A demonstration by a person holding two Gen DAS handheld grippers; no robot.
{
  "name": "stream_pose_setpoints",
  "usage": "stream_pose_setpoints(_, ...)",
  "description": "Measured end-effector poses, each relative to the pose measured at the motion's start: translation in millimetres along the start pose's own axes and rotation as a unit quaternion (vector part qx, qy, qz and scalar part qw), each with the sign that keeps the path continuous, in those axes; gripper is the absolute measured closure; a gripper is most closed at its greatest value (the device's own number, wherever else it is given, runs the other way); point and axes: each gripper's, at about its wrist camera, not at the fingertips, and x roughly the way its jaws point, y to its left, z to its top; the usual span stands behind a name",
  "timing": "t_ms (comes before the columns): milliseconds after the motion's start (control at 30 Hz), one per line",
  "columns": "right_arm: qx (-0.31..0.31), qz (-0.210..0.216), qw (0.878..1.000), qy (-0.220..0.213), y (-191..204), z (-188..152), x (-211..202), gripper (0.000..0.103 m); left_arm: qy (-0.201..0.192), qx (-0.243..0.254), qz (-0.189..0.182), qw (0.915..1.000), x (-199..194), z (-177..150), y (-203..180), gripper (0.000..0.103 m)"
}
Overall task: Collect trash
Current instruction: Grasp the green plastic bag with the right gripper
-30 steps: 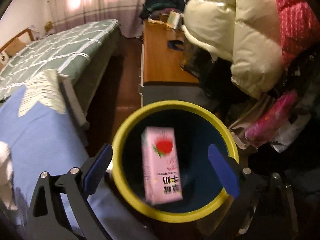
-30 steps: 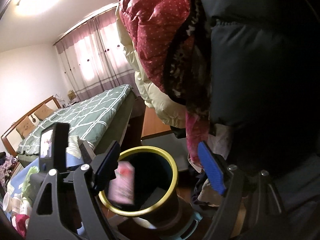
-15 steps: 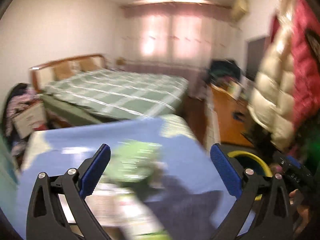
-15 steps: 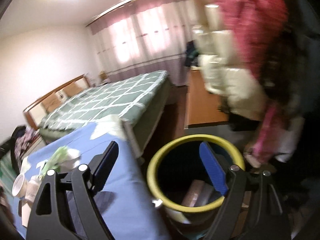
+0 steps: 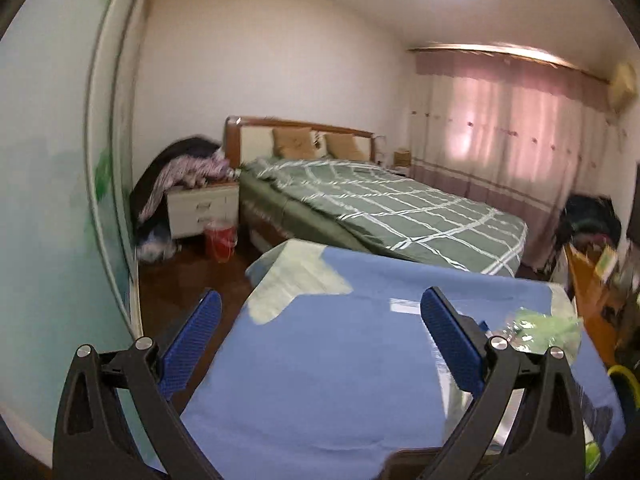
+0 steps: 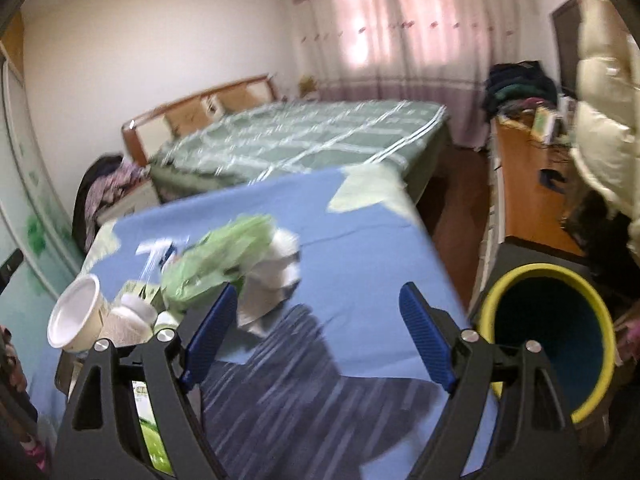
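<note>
Left hand-held gripper (image 5: pixel 320 344): jaws spread wide, released, nothing between them; it hangs over the near part of the table (image 5: pixel 320 392), which is draped in a blue cloth. Ahead and to its right, near the table's far right corner, lies a crumpled green bag (image 5: pixel 548 326), partly blurred. The yellow-rimmed bin (image 5: pixel 624 380) just shows at the right edge, beyond the table's side. Right hand-held gripper (image 6: pixel 318 334): also released, empty, over the blue cloth. Trash sits ahead and left of it: the green bag (image 6: pixel 220 252) with white crumpled paper (image 6: pixel 276 276) against its right side, just beyond the left finger. Further left, a white cup (image 6: pixel 76 314) lies tipped with its mouth toward the camera, a white bottle (image 6: pixel 132 316) beside it. Bin (image 6: pixel 544 340) stands right of the right finger, off the table's edge, dark inside; contents cannot be made out. Bed (image 5: pixel 384 204) beyond the table.
</note>
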Motion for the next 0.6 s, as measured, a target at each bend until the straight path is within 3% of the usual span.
stream_pose_setpoints(167,-0.022,0.039,0.998,0.037,28.1,11.3,26.6,0.024,-0.001,-0.009,0.008,0.9999,-0.1,-4.9,11.0,0.005)
stream_pose_setpoints(500,-0.025,0.040,0.997,0.066,44.2,53.3,90.5,0.024,0.008,-0.006,0.002,1.0000,3.1,-9.0,-0.9,0.005)
stream_pose_setpoints(533,-0.022,0.043,0.996,0.072,44.9,53.7,96.5,0.025,0.008,-0.007,0.002,0.9999,3.4,-9.9,-1.4,0.005)
stream_pose_setpoints(600,-0.016,0.052,0.995,0.083,46.2,51.8,103.5,0.036,0.008,-0.006,0.001,1.0000,2.8,-9.4,-1.4,0.005)
